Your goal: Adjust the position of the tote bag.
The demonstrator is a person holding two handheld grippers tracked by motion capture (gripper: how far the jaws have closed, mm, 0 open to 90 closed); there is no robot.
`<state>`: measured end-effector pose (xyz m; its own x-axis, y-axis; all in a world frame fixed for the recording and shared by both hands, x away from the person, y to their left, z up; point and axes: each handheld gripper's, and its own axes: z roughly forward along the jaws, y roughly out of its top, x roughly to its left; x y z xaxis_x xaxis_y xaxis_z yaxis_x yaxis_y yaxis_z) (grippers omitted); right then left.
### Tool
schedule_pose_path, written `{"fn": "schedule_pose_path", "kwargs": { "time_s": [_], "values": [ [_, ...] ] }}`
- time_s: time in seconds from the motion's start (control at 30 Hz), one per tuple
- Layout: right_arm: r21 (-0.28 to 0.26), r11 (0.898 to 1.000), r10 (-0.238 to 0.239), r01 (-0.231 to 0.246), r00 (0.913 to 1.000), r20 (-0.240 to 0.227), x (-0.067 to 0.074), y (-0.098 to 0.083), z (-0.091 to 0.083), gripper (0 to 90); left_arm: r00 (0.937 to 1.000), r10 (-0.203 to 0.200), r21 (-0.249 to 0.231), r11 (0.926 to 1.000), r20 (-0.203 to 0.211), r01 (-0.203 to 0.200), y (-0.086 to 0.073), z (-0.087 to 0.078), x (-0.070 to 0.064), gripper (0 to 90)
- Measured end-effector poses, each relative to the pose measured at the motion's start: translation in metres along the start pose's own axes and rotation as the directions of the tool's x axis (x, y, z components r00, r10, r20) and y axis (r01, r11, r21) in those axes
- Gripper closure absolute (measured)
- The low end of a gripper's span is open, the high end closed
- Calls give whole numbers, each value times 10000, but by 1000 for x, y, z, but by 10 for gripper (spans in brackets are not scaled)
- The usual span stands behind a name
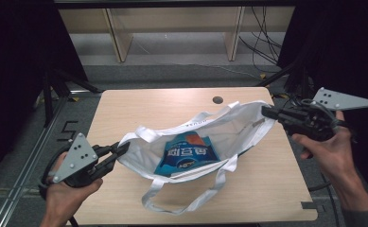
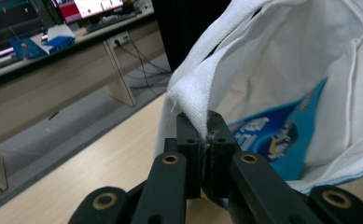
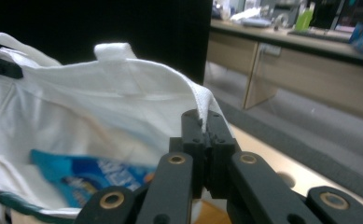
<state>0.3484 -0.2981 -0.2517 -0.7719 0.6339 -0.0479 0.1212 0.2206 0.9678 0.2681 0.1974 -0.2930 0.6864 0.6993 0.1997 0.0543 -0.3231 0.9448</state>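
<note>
Two handheld grippers stretch a white cloth bag (image 1: 196, 142) open above a light wooden table (image 1: 139, 106). At the bag's left end, the left gripper (image 1: 121, 147) has its jaws clamped tight on the rim. At the opposite end, the right gripper (image 1: 267, 112) is closed just as firmly on the rim. A blue snack packet (image 1: 187, 153) lies inside the bag. One white strap (image 1: 181, 201) hangs loose onto the table's near edge.
</note>
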Motion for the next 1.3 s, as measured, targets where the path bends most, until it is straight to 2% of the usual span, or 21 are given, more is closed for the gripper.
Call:
{"fn": "schedule_pose_path", "kwargs": {
  "time_s": [0.13,0.17,0.23,0.33,0.4,0.43,0.47,0.5,0.53,0.6,0.63,0.67,0.73,0.93,0.97,1.0,1.07,1.1,1.17,1.23,1.3],
  "values": [
    [-386,9992,-97,103,9998,153,-2,20,-7,893,9999,89,-243,9997,62,-87,15,0,2,863],
    [-374,9993,52,-50,10000,64,-3,24,-6,893,9999,58,-225,9997,130,-55,16,2,4,863],
    [-401,9992,-66,78,9995,313,-8,28,-5,893,9998,-112,-275,9996,146,116,14,10,7,863],
    [-360,9993,49,-29,9985,545,-17,26,2,893,9995,-276,-430,9987,-172,269,9,24,16,863],
    [-263,9996,131,-110,9966,811,-25,21,7,893,9985,-527,-440,9977,-160,520,5,35,22,862],
    [-121,9999,116,-107,9964,835,-29,18,10,893,9985,-527,-440,9977,-160,520,5,35,22,862],
    [58,9998,176,-183,9952,964,-33,15,13,893,9979,-613,-298,9977,-225,607,0,47,27,862],
    [58,9998,176,-183,9952,964,-33,15,13,893,9979,-613,-298,9977,-225,607,0,47,27,861],
    [415,9988,221,-274,9921,1234,-41,5,19,893,9987,-510,21,9987,-90,510,-4,59,31,861],
    [522,9978,342,-410,9916,1249,-48,-4,22,892,9970,-762,115,9970,-147,764,-9,69,36,860],
    [522,9978,342,-410,9916,1249,-48,-4,22,892,9970,-762,115,9970,-147,764,-9,69,36,860],
    [570,9951,723,-805,9884,1339,-52,-13,22,893,9967,-795,244,9965,-157,799,-14,77,41,860],
    [457,9946,860,-928,9875,1317,-56,-20,23,892,9960,-881,335,9955,-161,886,-19,83,42,859],
    [826,9947,502,-620,9891,1383,-56,-26,29,892,9943,-1065,604,9925,-34,1065,-32,88,44,857],
    [1201,9908,452,-617,9898,1350,-53,-30,31,892,9936,-1129,833,9901,-3,1126,-39,90,46,858],
    [1290,9903,355,-517,9915,1253,-53,-32,32,892,9944,-1055,780,9914,55,1048,-44,92,47,857],
    [1420,9886,300,-495,9902,1363,-51,-36,34,893,9944,-1052,863,9908,53,1044,-47,93,47,857],
    [1864,9822,-13,-246,9905,1372,-51,-44,36,893,9948,-1004,1145,9886,154,980,-55,96,46,857],
    [2217,9743,83,-389,9905,1374,-50,-53,38,892,9959,-872,1442,9861,238,829,-64,102,42,857],
    [2211,9742,126,-446,9895,1442,-50,-59,39,892,9947,-975,1515,9842,315,917,-68,105,40,857],
    [2423,9682,285,-628,9894,1427,-54,-73,39,892,9932,-1096,1815,9782,387,1009,-79,113,37,856]
  ]
}}
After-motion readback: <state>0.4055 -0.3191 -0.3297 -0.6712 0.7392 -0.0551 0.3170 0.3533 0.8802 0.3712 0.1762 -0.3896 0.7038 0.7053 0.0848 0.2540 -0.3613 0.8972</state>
